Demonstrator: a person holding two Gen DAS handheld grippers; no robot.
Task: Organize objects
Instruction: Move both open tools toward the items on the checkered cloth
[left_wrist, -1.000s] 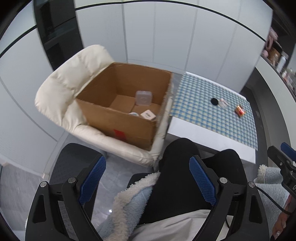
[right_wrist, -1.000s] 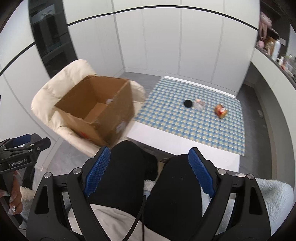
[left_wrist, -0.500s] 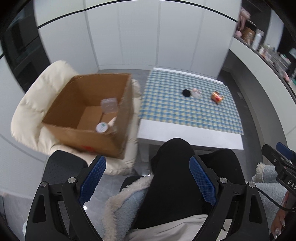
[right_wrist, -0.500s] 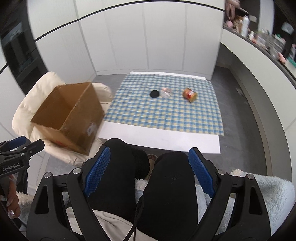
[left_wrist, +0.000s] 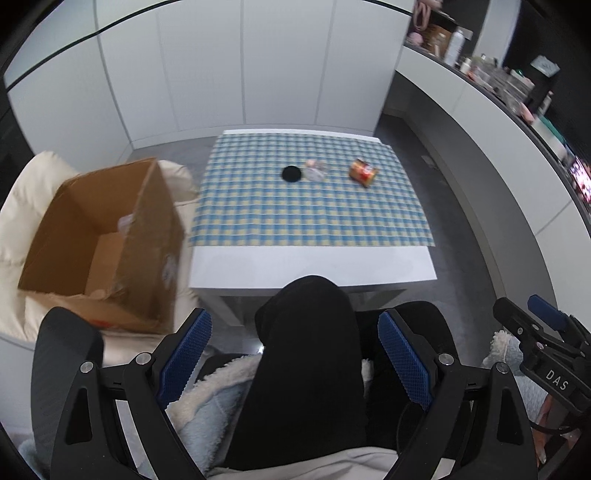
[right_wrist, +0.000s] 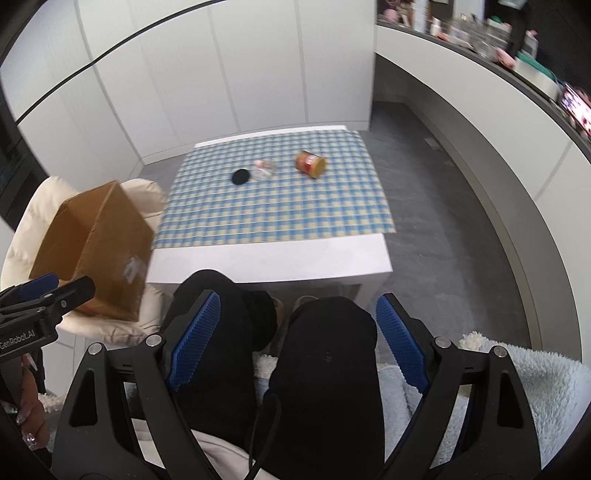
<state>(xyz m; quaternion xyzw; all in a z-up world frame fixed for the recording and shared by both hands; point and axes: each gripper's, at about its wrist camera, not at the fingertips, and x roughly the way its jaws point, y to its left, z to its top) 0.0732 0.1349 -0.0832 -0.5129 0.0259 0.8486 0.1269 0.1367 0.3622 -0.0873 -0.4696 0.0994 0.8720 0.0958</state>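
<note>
You sit facing a low white table (left_wrist: 310, 264) with both grippers held above your lap, pointing steeply down and forward. Your left gripper (left_wrist: 295, 360) has its blue-padded fingers (left_wrist: 186, 356) spread wide apart with nothing between them except your black-trousered knee (left_wrist: 310, 332) far below; no pad touches anything. Your right gripper (right_wrist: 295, 345) is likewise spread, its blue pads (right_wrist: 400, 343) standing either side of your two knees and gripping nothing. In the left wrist view the right gripper shows at the right edge; in the right wrist view the left one shows at the left edge, with your hand (right_wrist: 31, 410) below it. A blue-and-yellow checked cloth (left_wrist: 310, 206) covers most of the tabletop, leaving a bare white strip along the near edge. Three things lie on the cloth toward its far side, in a loose row: a flat black disc (left_wrist: 291, 173) on the left, a small clear item with something pinkish (left_wrist: 315, 171) just beside it, too blurred to identify, and a can with a red and yellow label (left_wrist: 363, 172) lying on its side, a little apart to the right. To the left of the table, an open cardboard box (left_wrist: 110, 243) rests on a cream padded armchair (left_wrist: 22, 206); something pale shows inside it, but you cannot make out what. A fluffy light blue blanket (right_wrist: 546, 387) lies around your legs.
</note>
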